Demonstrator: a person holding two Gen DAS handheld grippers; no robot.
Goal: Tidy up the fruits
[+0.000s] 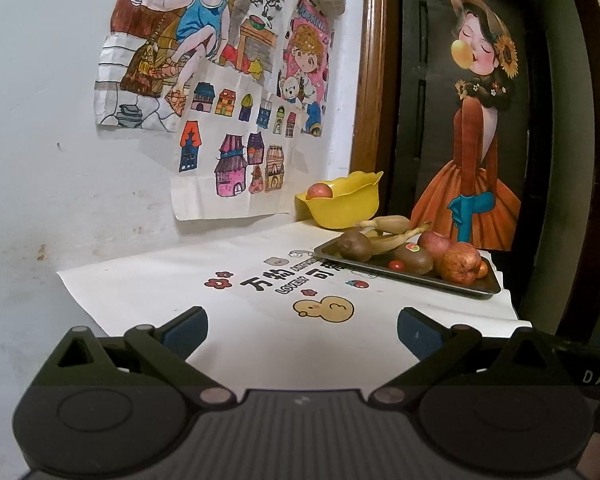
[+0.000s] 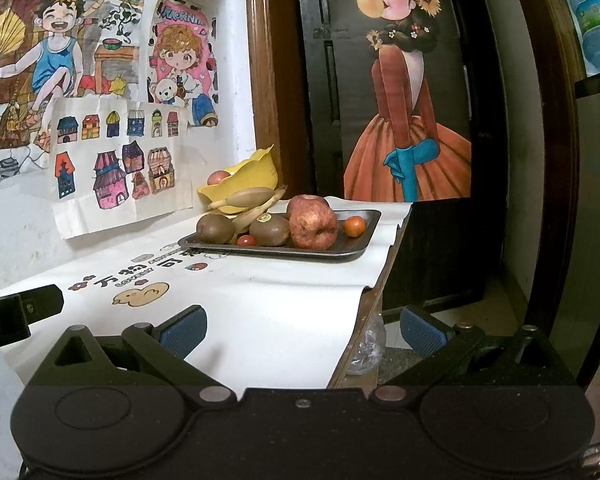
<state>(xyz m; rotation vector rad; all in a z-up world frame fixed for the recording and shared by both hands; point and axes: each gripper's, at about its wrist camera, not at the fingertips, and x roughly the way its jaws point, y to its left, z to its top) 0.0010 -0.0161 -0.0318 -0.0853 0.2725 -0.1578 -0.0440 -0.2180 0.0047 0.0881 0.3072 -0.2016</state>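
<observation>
A dark metal tray [image 2: 352, 254] [image 1: 460, 286] at the far end of the table holds two red apples [image 2: 313, 227] [image 1: 460, 263], two brown kiwis [image 2: 270, 231] [image 1: 355, 245], browned bananas [image 2: 244, 199] [image 1: 388, 224], a cherry tomato [image 2: 245, 240] [image 1: 396, 266] and a small orange fruit [image 2: 354, 225]. Behind it a yellow bowl [image 2: 256, 178] [image 1: 346, 204] holds one red apple [image 1: 319, 191]. My left gripper [image 1: 302, 330] is open over the paper, well short of the tray. My right gripper [image 2: 302, 328] is open near the table's right edge, holding nothing.
White printed paper [image 2: 260, 304] covers the table, whose right edge [image 2: 374, 304] drops to the floor. Drawings [image 1: 228, 152] hang on the wall at left. A dark door with a painted figure [image 2: 408, 120] stands behind. The left gripper's body [image 2: 16, 314] shows at the left.
</observation>
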